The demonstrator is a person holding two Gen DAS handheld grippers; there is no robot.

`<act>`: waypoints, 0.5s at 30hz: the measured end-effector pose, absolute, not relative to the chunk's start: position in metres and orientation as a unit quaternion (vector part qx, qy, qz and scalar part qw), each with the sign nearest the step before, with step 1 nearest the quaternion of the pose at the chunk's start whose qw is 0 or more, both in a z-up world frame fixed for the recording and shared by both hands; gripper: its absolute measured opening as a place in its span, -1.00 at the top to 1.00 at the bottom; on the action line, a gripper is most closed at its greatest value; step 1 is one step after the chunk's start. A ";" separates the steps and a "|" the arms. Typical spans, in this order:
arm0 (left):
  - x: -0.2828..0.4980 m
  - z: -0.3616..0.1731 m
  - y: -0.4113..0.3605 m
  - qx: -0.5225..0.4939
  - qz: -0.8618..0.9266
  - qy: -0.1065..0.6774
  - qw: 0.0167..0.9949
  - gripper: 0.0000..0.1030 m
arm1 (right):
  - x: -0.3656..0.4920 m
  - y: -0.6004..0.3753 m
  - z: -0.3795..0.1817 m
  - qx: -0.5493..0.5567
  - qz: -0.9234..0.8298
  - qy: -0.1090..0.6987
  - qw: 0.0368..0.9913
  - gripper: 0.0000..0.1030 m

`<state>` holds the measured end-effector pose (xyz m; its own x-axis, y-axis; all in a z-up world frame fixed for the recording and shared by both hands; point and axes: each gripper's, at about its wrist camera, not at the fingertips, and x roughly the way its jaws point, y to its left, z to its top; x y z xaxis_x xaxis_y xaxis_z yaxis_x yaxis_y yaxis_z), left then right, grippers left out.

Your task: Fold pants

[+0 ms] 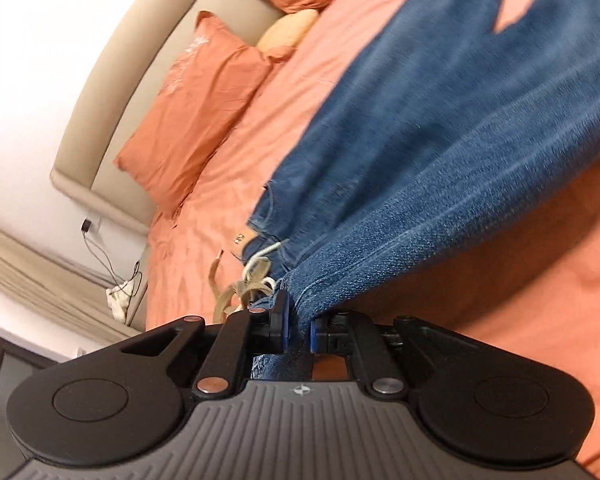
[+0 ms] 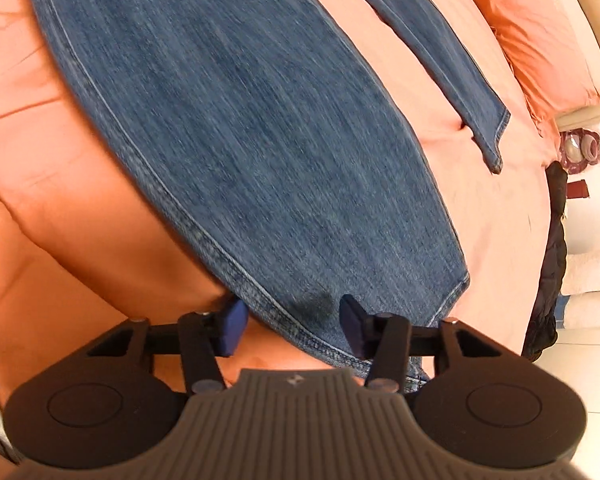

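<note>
Blue denim pants (image 1: 440, 128) lie spread on an orange bed sheet (image 1: 228, 168). My left gripper (image 1: 299, 326) is shut on a bunched edge of the pants near the waist and lifts it off the sheet; a beige drawstring (image 1: 252, 280) hangs beside it. In the right wrist view one wide pant leg (image 2: 260, 140) runs toward my right gripper (image 2: 292, 326), which is open with its fingers on either side of the seamed edge near the hem. The other leg (image 2: 452, 60) lies apart to the right.
Two orange pillows (image 1: 196, 112) and a yellow cushion (image 1: 288, 28) rest against a beige headboard (image 1: 112, 80). A cable (image 1: 100, 248) hangs at the wall. Dark clothing (image 2: 550, 264) hangs at the bed's right edge, beside a white floor (image 2: 580, 380).
</note>
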<state>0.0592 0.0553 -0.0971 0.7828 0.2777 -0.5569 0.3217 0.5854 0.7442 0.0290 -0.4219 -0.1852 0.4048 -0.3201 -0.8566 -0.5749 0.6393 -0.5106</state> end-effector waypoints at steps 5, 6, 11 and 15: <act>0.065 -0.089 0.053 0.443 -0.002 0.332 0.833 0.81 | 0.026 -0.425 -0.182 -0.419 0.084 0.529 0.734 0.91; 0.067 -0.087 0.053 0.440 0.000 0.334 0.834 0.81 | 0.026 -0.425 -0.180 -0.422 0.082 0.523 0.736 0.92; 0.075 -0.080 0.053 0.433 0.008 0.335 0.837 0.82 | 0.036 -0.431 -0.161 -0.423 0.055 0.494 0.758 1.00; 0.083 -0.074 0.052 0.431 0.014 0.331 0.839 0.82 | 0.054 -0.433 -0.138 -0.427 0.024 0.464 0.776 1.00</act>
